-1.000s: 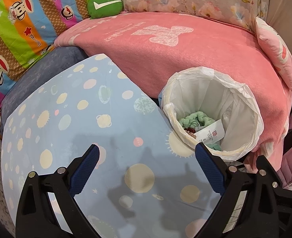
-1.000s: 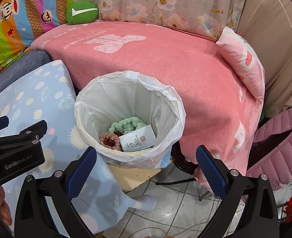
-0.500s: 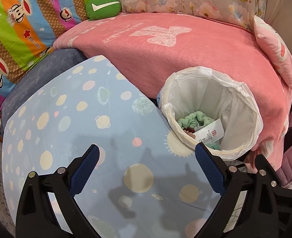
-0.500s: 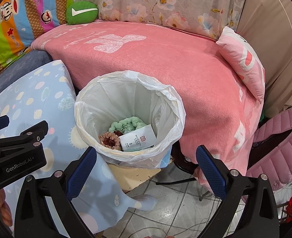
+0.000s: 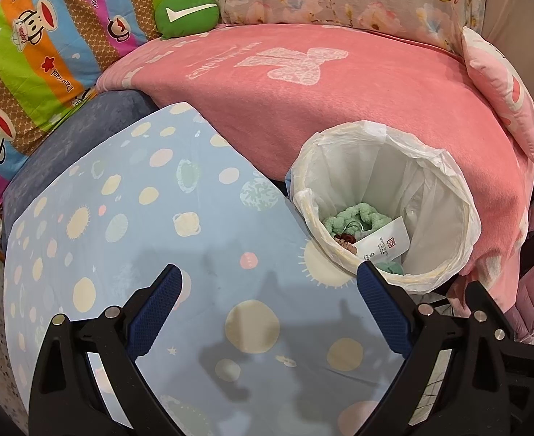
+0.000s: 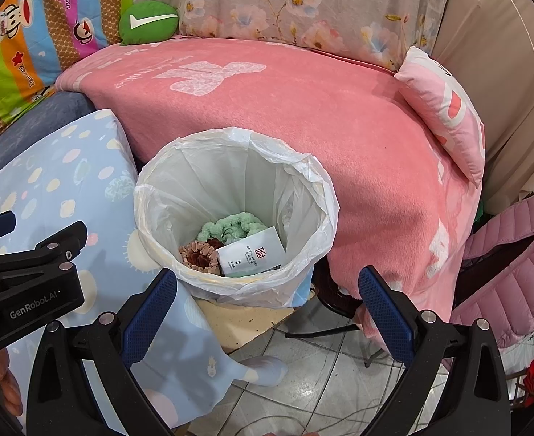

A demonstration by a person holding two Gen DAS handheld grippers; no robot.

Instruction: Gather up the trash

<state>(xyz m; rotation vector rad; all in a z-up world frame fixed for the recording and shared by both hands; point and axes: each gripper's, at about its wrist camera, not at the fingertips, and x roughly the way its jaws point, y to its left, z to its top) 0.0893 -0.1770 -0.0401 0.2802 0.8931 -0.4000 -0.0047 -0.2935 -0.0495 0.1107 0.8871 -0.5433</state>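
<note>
Both grippers spread wide, holding nothing; left gripper (image 5: 268,292) over blue table (image 5: 129,196), bin (image 5: 444,189) to its right; right gripper (image 6: 267,299) just below bin (image 6: 314,196), white card (image 6: 252,252) inside

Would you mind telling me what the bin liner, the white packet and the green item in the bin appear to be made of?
Bin liner: thin translucent plastic film, judging by its crinkled, slightly glossy rim.
White packet: looks like matte paper or card, flat with printed lettering; possibly a coated sachet.
Green item: seemingly plush chenille-like yarn, fuzzy and looped.
</note>
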